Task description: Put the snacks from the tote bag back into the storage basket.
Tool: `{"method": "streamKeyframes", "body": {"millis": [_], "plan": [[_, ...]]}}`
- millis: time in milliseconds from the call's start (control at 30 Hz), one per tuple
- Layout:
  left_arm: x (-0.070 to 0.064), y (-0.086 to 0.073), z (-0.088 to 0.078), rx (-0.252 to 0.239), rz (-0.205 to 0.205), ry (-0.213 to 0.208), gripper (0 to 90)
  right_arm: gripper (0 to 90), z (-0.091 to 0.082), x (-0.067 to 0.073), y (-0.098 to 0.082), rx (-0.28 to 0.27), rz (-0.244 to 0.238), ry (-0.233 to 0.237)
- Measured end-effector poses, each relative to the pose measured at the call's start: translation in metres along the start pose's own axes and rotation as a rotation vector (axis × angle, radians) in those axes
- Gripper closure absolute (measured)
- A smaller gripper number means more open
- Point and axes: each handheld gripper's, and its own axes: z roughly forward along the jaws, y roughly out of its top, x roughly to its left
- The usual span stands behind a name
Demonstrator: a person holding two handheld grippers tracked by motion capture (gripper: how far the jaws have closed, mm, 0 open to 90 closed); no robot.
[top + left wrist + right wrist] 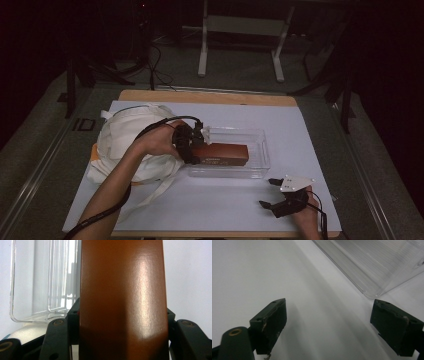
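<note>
The left tongs (pixel 196 146), clamped on the brown box's (pixel 220 154) left end, hold its length rightward along the clear tray (pixel 263 145) at frame centre (right tongs (pixel 270 192) idle, wide open, lower right).

Box (pixel 220 153) lies in tray (pixel 260 150), bag (pixel 125 135) left of it.

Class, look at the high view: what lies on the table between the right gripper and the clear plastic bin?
Nothing: between the right gripper and the clear plastic bin lies only bare white table cover, in the high view and the right gripper view.
</note>
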Motion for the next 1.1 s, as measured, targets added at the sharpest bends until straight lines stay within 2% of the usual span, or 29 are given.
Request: {"method": "streamKeyframes", "body": {"millis": [200, 500, 733, 1100], "plan": [[-0.001, 0.0, 0.0, 0.002, -0.013, -0.013, 42.8, 13.8, 0.0, 0.0, 0.0, 0.0, 0.0, 0.0], [-0.001, 0.004, 0.003, 0.01, -0.004, -0.026, 42.7, 13.8, 0.0, 0.0, 0.0, 0.001, -0.001, -0.002], [0.0, 0.011, 0.006, 0.003, 0.01, -0.029, 42.2, 13.8, 0.0, 0.0, 0.0, 0.001, -0.001, -0.002], [0.0, 0.018, 0.004, -0.023, 0.001, -0.038, 41.5, 13.8, 0.0, 0.0, 0.0, 0.003, -0.003, -0.002]]}}
